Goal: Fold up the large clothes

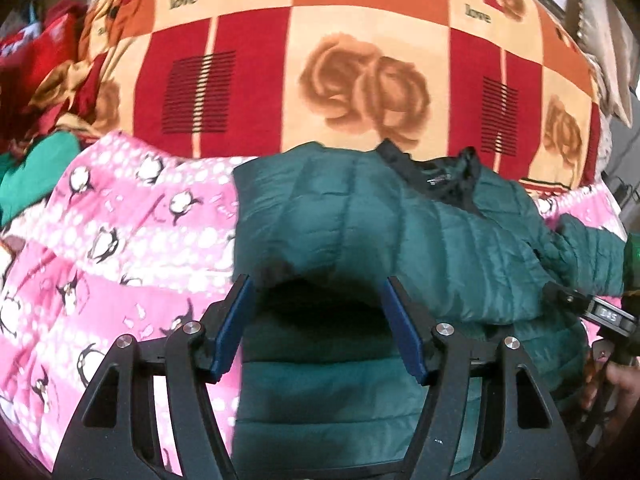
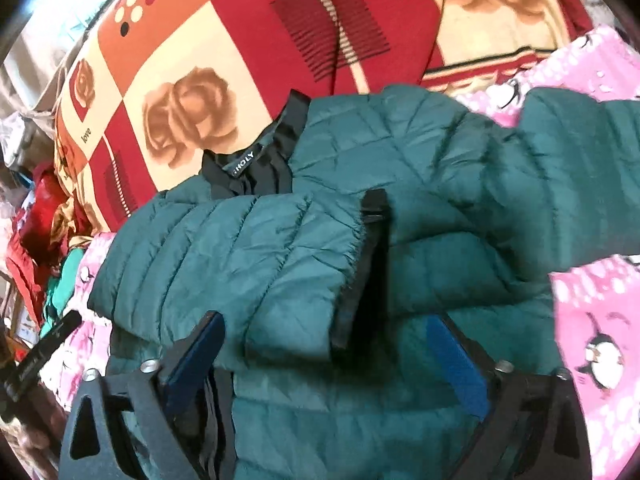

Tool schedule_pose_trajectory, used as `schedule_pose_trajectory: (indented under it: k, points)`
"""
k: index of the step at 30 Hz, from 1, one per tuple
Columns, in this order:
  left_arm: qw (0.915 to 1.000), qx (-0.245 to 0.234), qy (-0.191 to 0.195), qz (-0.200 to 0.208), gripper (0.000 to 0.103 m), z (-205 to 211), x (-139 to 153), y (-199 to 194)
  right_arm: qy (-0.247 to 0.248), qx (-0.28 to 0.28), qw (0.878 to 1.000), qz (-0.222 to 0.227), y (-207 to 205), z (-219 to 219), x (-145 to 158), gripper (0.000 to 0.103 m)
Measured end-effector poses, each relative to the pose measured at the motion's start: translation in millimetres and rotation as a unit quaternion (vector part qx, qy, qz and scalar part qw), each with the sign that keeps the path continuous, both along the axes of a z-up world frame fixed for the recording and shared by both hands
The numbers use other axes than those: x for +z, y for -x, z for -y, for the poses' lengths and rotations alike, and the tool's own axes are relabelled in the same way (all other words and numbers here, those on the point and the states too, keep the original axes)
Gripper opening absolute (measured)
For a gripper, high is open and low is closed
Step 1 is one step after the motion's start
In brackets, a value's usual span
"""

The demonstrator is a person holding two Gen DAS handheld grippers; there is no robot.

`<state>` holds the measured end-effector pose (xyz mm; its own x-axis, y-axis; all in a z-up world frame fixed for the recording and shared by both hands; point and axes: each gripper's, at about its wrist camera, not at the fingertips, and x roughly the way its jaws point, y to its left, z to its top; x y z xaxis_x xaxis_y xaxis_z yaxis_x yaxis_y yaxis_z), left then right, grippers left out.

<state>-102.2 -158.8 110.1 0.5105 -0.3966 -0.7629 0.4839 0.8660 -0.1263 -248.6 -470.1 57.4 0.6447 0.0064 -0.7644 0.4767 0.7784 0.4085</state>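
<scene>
The green quilted jacket [image 2: 280,248] lies on a pink penguin sheet [image 1: 120,240] on the bed, one sleeve folded across its body. Beyond it spreads a red-and-cream rose blanket [image 1: 340,60]; red and green clothes [image 1: 36,120] pile at the left. The left tool [image 1: 318,308] and the right tool [image 2: 324,356] hang spread above the jacket, gripping nothing.

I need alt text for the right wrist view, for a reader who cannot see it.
A dark green quilted jacket lies on a pink penguin-print blanket, one sleeve folded across its body. The right tool is open just above it, blue fingers spread wide.
</scene>
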Motion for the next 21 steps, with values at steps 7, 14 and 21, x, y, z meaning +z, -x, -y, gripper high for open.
schedule_pose_trajectory:
  k: [7, 14, 21]
  points:
    - [0.9993, 0.034, 0.006, -0.017, 0.066, -22.9, -9.2, -12.7, 0.051, 0.038, 0.998, 0.021, -22.9, -11.6, 3.9, 0.029]
    - [0.9987, 0.042, 0.01, -0.028, 0.066, -28.0, -18.5, -21.0, 0.141, 0.045, 0.987, 0.058, -28.2, -12.6, 53.3, 0.027]
    - [0.9984, 0.039, -0.025, -0.032, 0.066, -7.6, -40.1, -26.8, 0.187, 0.034, 0.979, 0.073, -33.4, -2.6, 87.3, 0.02]
